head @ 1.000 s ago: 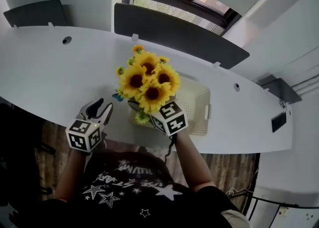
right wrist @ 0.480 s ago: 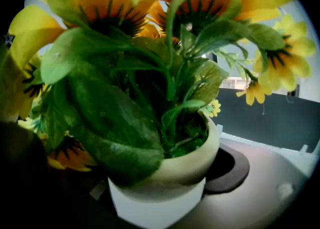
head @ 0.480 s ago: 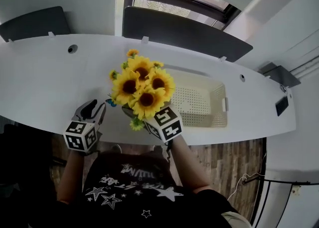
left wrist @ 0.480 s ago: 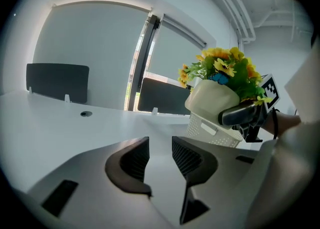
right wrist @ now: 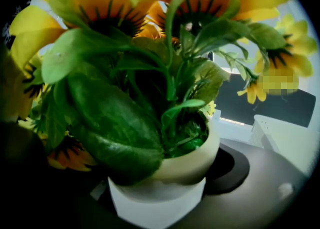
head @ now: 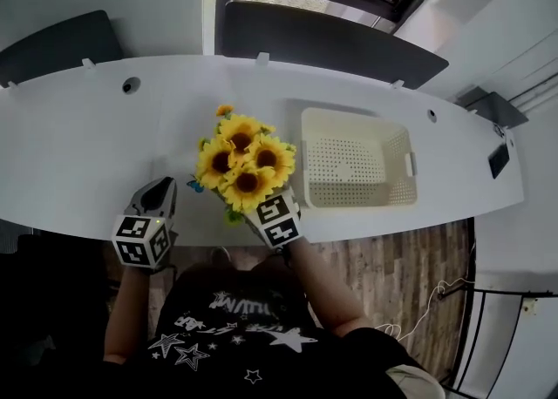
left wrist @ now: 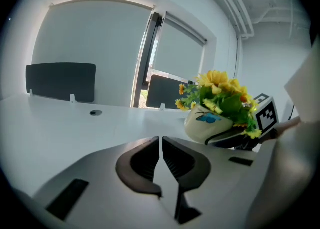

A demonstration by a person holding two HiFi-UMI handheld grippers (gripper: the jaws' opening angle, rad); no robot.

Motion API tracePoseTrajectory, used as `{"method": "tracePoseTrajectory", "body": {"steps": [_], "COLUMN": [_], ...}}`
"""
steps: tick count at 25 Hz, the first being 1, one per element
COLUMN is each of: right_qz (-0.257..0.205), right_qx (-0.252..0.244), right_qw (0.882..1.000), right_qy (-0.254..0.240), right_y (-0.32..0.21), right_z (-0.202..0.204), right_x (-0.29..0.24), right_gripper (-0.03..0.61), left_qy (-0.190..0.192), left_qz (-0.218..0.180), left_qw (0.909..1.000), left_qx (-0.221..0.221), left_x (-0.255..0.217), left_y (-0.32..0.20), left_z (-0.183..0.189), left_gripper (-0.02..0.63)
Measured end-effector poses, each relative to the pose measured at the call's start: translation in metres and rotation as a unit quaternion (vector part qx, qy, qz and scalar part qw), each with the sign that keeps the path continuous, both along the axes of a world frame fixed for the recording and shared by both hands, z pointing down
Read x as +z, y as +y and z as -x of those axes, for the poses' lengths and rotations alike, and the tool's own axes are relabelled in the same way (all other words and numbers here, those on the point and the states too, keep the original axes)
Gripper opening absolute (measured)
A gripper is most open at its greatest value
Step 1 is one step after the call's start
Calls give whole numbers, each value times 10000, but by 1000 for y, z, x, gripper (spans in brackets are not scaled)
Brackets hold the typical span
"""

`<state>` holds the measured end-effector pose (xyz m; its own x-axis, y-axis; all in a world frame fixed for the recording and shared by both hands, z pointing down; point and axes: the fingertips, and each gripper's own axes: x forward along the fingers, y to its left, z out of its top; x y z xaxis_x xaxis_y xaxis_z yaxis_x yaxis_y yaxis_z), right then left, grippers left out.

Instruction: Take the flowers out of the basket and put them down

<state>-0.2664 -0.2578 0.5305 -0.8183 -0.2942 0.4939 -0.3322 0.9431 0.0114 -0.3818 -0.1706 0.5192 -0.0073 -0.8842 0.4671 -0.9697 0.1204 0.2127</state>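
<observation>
A bunch of yellow sunflowers [head: 240,162] in a cream pot with a blue butterfly [left wrist: 207,123] is out of the cream basket [head: 307,158] and to its left, near the table's front edge. My right gripper [head: 251,207] is shut on the pot, whose rim [right wrist: 192,165] fills the right gripper view under the leaves. Whether the pot touches the table I cannot tell. My left gripper [head: 159,197] is at the table's front left, a hand's width from the pot. Its jaws are closing, almost together in the left gripper view [left wrist: 161,143], with nothing between them.
The long white table [head: 78,153] has round cable holes [head: 131,85] along its back. Dark screens [head: 331,40] stand behind it, in front of a window. The basket holds nothing that I can see. Wooden floor [head: 392,275] lies below the table's front edge.
The right gripper has carried the flowers leftward out of the basket and lower toward the table. The left gripper's jaws have gone from wide apart to nearly together.
</observation>
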Motion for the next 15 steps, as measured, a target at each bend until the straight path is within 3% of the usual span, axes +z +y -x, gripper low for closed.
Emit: {"method": "tracePoseTrajectory", "body": {"steps": [8,15], "right_qz": [-128,-132], "right_qx": [338,148], "right_qw": [9980,9973], "right_qy": [522,704], "right_y": [-9,-10], "right_z": [-6,0], "right_x": [56,83], "right_gripper": [528,528], "left_qy": [70,140], "left_qz": [27,50], "left_qw": [9996,9993], "left_qx": [270,354], "left_x": [15,20], "left_y": [6,-1], "left_z": [-4,-10], "left_gripper": [26,26]}}
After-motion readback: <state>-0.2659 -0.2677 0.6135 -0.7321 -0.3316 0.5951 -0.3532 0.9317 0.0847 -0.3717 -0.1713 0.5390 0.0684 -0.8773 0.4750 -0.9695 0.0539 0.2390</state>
